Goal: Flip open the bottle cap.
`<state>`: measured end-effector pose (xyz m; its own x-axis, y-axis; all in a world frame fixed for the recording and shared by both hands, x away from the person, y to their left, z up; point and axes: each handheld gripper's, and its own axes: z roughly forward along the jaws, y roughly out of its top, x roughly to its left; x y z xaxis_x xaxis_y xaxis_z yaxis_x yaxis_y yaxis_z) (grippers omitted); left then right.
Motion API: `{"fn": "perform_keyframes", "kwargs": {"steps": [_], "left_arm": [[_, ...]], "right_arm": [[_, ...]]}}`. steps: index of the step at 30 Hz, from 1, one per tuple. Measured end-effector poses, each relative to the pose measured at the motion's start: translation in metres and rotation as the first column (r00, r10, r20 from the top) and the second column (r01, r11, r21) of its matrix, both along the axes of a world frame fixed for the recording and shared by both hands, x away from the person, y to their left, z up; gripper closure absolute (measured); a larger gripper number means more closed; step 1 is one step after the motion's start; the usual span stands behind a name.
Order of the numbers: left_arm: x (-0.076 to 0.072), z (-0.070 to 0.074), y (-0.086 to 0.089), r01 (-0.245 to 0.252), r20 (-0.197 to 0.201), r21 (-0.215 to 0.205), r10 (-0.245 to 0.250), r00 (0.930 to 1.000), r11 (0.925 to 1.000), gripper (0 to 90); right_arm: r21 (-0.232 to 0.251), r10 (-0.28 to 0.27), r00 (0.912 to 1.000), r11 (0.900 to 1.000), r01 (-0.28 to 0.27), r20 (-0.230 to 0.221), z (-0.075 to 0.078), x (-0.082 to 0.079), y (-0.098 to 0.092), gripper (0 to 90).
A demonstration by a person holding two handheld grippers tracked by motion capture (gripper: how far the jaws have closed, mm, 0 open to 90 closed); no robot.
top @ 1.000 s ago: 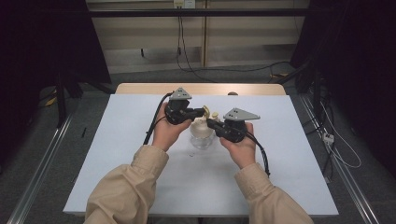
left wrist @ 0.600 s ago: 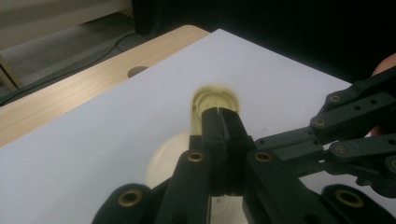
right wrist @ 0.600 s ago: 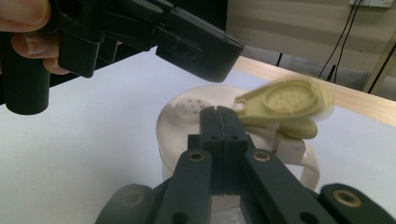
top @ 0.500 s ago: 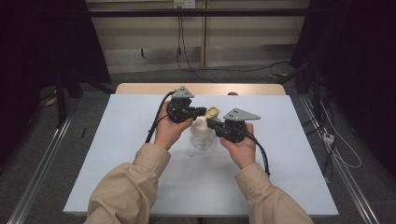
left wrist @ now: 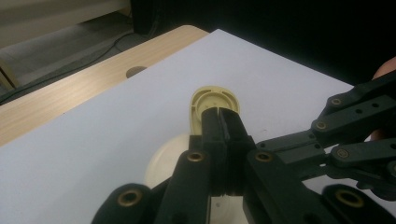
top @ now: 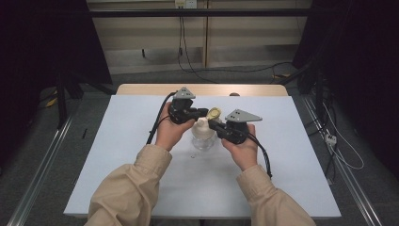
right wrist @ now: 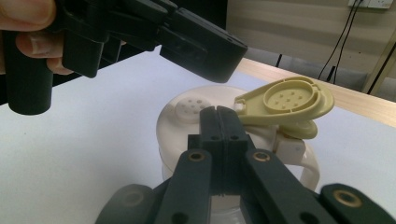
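The risk now, as I judge it, lies in the thin hinge joining the yellow flip cap to the cream lid of the clear jar: if the left gripper pushes the flap much farther back, the hinge could tear or the cap could snap off; and since the jar appears light and stands free near the middle of the white table, a sideways shove from either tool could tip it or send it skidding. The cap stands swung open, tilted up and away from the sifter holes in the lid, its ribbed underside showing. In the left gripper view the left gripper's jaws are pressed together with their tips right at the flap's near edge; whether they pinch that edge or merely rest against it I cannot tell. The right gripper is likewise closed, its tips low against the lid's near side beside the hinge, seemingly bracing the jar without clasping anything. Both hands come in from the near side, left hand and right hand wrapped around the tool bodies, forearms in tan sleeves converging on the jar, with the two tools angled toward each other just above it.
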<state>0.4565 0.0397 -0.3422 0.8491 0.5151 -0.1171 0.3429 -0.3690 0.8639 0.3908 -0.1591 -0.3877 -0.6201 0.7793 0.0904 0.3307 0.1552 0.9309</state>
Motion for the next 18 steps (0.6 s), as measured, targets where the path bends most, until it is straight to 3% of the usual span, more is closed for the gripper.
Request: {"fn": "perform_keyframes", "kwargs": {"steps": [12,18], "left_arm": [[-0.005,0.006,0.011,0.001,0.005,-0.026,-0.001,1.0000,0.9996,77.0],[-0.008,0.004,0.021,-0.002,-0.014,-0.035,0.001,0.9999,0.9994,68.5]], "right_arm": [[0.012,0.008,1.0000,1.000,-0.008,-0.004,0.000,0.001,-0.002,90.0],[0.043,0.019,0.9996,0.999,-0.018,-0.021,0.000,-0.003,-0.003,78.6]]}}
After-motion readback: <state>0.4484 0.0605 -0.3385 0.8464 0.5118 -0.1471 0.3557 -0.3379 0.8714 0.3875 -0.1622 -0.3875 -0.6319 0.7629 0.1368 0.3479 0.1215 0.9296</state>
